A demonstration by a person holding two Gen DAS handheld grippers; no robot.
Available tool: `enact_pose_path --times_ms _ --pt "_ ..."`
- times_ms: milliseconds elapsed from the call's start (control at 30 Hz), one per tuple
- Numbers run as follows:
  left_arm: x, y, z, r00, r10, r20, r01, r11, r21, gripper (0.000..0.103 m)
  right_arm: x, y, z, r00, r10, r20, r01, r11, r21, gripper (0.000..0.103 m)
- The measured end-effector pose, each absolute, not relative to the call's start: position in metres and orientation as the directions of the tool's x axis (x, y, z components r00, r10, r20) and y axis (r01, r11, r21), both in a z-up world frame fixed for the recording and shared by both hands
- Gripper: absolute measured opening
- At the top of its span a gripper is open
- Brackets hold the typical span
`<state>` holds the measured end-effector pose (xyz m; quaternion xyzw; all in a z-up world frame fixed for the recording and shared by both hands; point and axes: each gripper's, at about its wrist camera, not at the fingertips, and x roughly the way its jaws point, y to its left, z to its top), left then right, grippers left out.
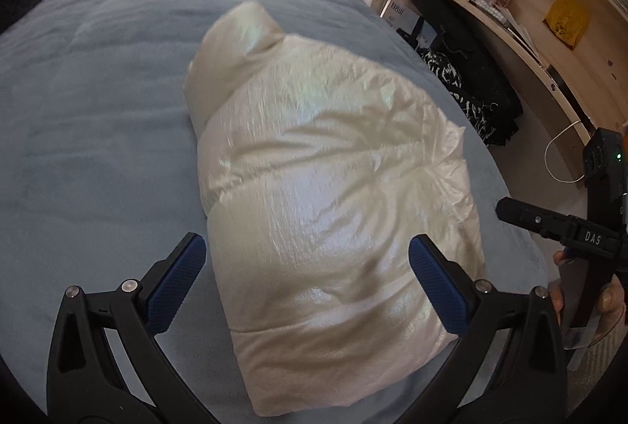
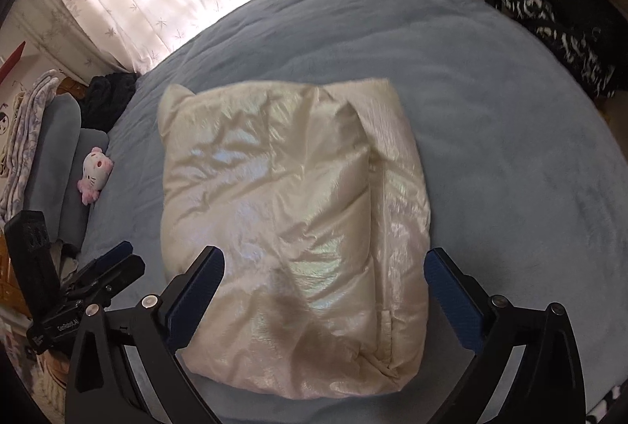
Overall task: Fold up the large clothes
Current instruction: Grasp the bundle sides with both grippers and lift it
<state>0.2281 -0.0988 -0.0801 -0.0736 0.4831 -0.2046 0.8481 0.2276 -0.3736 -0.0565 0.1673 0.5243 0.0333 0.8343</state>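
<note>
Each handheld gripper is a black plastic frame of two triangular, cut-out arms, joined by round silver screws and tipped with dark blue, finely textured pads; the left gripper [image 1: 306, 290] and the right gripper [image 2: 324, 296] look alike in this. Seen from the left wrist camera, the right one's body carries white letters reading "DAS" and a small green light on a black box above, with part of a hand [image 1: 610, 300] wrapped about its handle. The white lettering on the left one's body is too small to read with certainty.
</note>
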Motion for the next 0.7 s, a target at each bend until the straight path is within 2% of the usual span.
enact_pose_path --times_ms 300,700 --pt "0.243 -0.101 -0.13 0.376 -0.458 -0.806 0.222 0.888 -0.402 0.102 0.242 -0.39 -0.099 0.403 0.26 -0.878 0.125 0.934 0.334 0.103" --pt "0.249 -0.1 -0.167 0.393 -0.49 -0.778 0.239 0.872 -0.427 0.103 0.253 -0.422 -0.145 0.338 0.401 -0.851 0.091 0.886 0.454 0.103"
